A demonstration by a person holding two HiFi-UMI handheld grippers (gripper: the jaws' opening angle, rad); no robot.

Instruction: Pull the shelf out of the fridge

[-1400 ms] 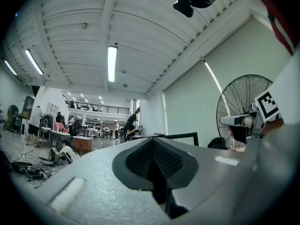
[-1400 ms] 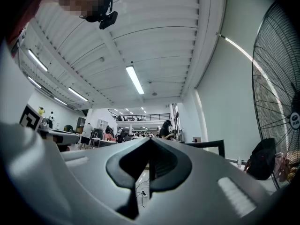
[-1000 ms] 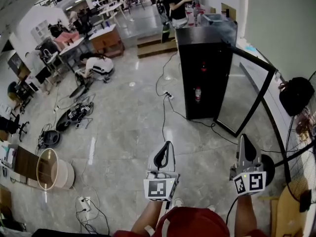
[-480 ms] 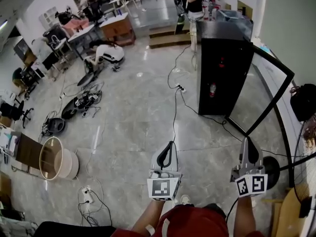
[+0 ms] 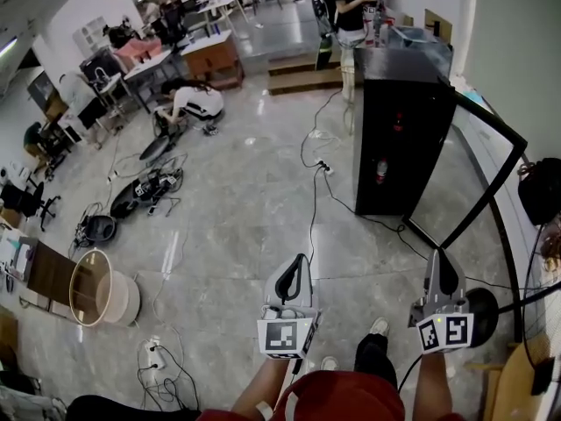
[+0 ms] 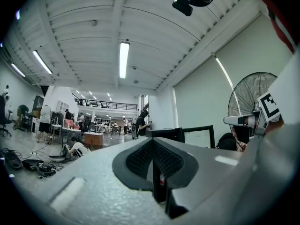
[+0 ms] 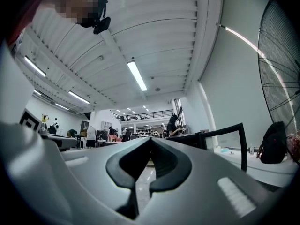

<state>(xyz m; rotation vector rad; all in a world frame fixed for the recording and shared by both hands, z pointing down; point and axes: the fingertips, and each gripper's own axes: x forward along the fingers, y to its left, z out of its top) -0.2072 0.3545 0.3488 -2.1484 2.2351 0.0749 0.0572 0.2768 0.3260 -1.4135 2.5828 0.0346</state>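
A tall black fridge point(image 5: 399, 139) stands across the floor, well ahead of both grippers. Its glass door point(image 5: 478, 178) is swung open to the right. Two red-capped bottles point(image 5: 380, 170) show in its dark inside; I cannot make out a shelf. My left gripper point(image 5: 298, 261) is held low in front of me, shut and empty. At the right my right gripper point(image 5: 441, 254) is also shut with nothing in it. In the left gripper view the left gripper point(image 6: 153, 144) points at the fridge point(image 6: 164, 134). In the right gripper view the right gripper point(image 7: 151, 142) has the door frame point(image 7: 225, 135) to its right.
Cables point(image 5: 311, 209) run over the grey floor from the fridge towards me. A power strip point(image 5: 151, 355) and a round wooden stand point(image 5: 88, 298) are at the lower left. A fan base point(image 5: 484, 305) stands by my right gripper. One person point(image 5: 346, 7) stands behind the fridge, another point(image 5: 197, 102) crouches far left.
I have stepped nearer the fridge, which has shifted right and grown in view. A shoe now shows between the grippers. Both grippers stay shut, held as before.
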